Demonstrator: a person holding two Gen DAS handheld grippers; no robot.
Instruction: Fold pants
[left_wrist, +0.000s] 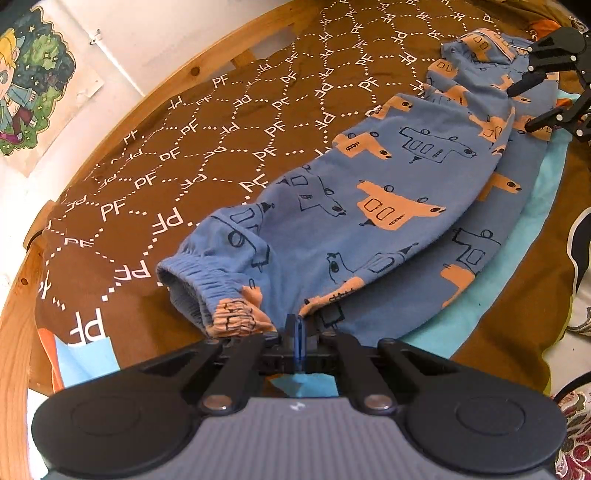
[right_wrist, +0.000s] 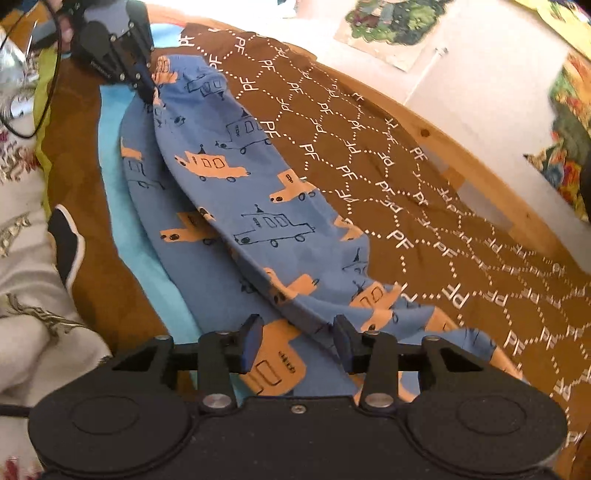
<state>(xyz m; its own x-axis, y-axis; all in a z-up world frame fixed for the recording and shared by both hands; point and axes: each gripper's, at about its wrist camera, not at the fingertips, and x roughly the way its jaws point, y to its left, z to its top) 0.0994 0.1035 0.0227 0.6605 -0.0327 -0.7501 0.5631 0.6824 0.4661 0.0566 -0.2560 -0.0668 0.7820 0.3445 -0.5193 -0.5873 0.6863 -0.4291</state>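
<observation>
Item: one pair of child's pants (left_wrist: 369, 206), blue knit printed with orange and outlined vehicles, lying lengthwise across the centre of both views on a brown bedspread (left_wrist: 207, 140), one leg laid over the other, with a turquoise cloth (left_wrist: 517, 266) showing under the lower edge. Left wrist view, left to right: a cartoon poster (left_wrist: 26, 88) at the upper left on the white wall; a curved wooden bed frame (left_wrist: 14, 332) along the left edge; the gathered elastic cuff (left_wrist: 207, 291) at lower centre; the left gripper (left_wrist: 295, 332) at bottom centre, its jaws pressed together on a pinch of fabric just beside that cuff; the right gripper (left_wrist: 524, 107) at the upper right, jaws spread around the waistband end. Right wrist view, left to right: patterned white bedding (right_wrist: 22, 258) at the left edge; the left gripper at upper left, pinching the cuff end; the right gripper's fingers (right_wrist: 251, 343) at lower centre, apart with cloth between them, not yet clamped. Handling, as judged: light, limp, stretchy jersey that will sag and crease when lifted and offers no stiffness; the thicker elastic cuffs and the waistband appear the surest holds. Legible writing: the letters "PF" repeated in white across the bedspread within a dotted hexagon grid; no readable label on the pants.
</observation>
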